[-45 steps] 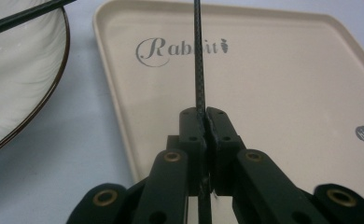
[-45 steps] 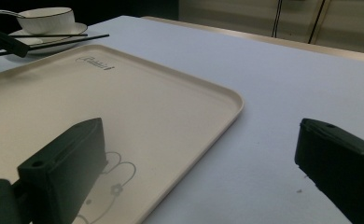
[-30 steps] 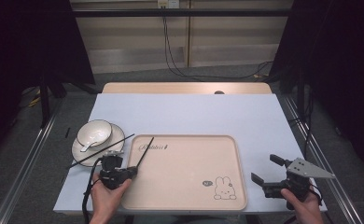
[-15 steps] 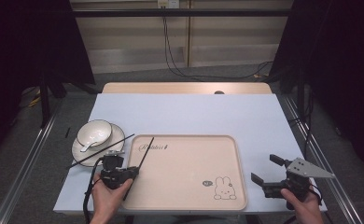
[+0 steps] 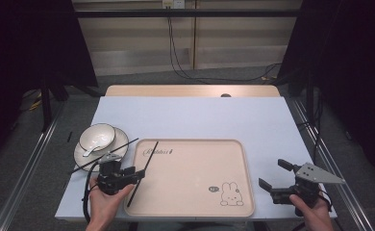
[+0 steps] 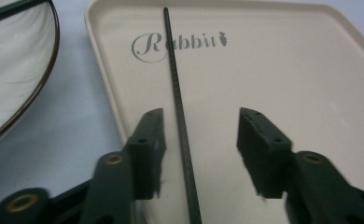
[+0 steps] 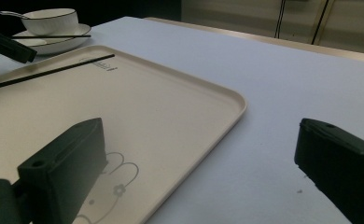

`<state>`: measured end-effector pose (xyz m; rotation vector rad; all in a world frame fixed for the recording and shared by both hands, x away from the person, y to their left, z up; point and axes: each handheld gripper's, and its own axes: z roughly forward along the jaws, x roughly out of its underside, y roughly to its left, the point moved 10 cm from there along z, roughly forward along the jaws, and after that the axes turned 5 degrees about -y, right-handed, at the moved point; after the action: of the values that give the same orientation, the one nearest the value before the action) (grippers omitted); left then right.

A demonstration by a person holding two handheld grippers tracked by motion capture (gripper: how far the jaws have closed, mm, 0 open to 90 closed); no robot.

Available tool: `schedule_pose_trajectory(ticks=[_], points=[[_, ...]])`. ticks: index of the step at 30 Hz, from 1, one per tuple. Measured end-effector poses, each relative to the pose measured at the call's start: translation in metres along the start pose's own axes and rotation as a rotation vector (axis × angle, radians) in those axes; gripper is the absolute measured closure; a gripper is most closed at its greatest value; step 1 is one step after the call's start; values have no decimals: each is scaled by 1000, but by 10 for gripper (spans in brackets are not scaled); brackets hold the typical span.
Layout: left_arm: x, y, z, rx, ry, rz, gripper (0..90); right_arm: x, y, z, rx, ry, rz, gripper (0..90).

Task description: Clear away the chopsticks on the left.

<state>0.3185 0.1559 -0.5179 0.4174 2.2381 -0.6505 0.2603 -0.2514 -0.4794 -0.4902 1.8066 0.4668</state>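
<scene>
A beige rabbit-print tray (image 5: 195,183) lies at the table's front. One black chopstick (image 5: 149,158) lies along the tray's left side. My left gripper (image 5: 136,175) sits low over that stick. In the left gripper view the chopstick (image 6: 175,84) runs between the jaws of the left gripper (image 6: 201,121), nearer the left one. The jaws have just been opening and no pad presses on the stick. A second chopstick (image 5: 123,146) rests across the plate (image 5: 80,156). My right gripper (image 5: 274,174) is open and empty beside the tray's right edge (image 7: 238,105).
A white bowl (image 5: 99,134) with a spoon (image 5: 92,148) in it stands on the plate at the left. The white tabletop (image 5: 200,115) stretches behind the tray. Dark stands and cables line the floor beyond the table.
The left gripper's jaws have spread apart around the chopstick, which stays on the tray's left side. The right gripper has not moved.
</scene>
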Motion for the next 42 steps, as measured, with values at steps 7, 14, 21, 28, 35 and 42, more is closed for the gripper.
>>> schedule_pose_trajectory(ticks=[7,14,21,28,35,42], points=[[-10,-3,-13,37,-93,90,268,-1,-1,-2,2,-10,-8,21],[-16,0,-29,53,-160,178,146,-2,-1,-1,4,-11,-6,21],[-16,10,-45,84,-213,212,64,-2,-1,-1,3,-10,-6,21],[-14,19,-59,99,-222,224,35,-2,-1,-1,6,-11,-5,21],[-14,30,-73,125,-241,230,31,-2,0,-1,5,-11,-4,21],[-9,42,-86,119,-254,247,23,-1,0,-1,2,-9,-4,21]])
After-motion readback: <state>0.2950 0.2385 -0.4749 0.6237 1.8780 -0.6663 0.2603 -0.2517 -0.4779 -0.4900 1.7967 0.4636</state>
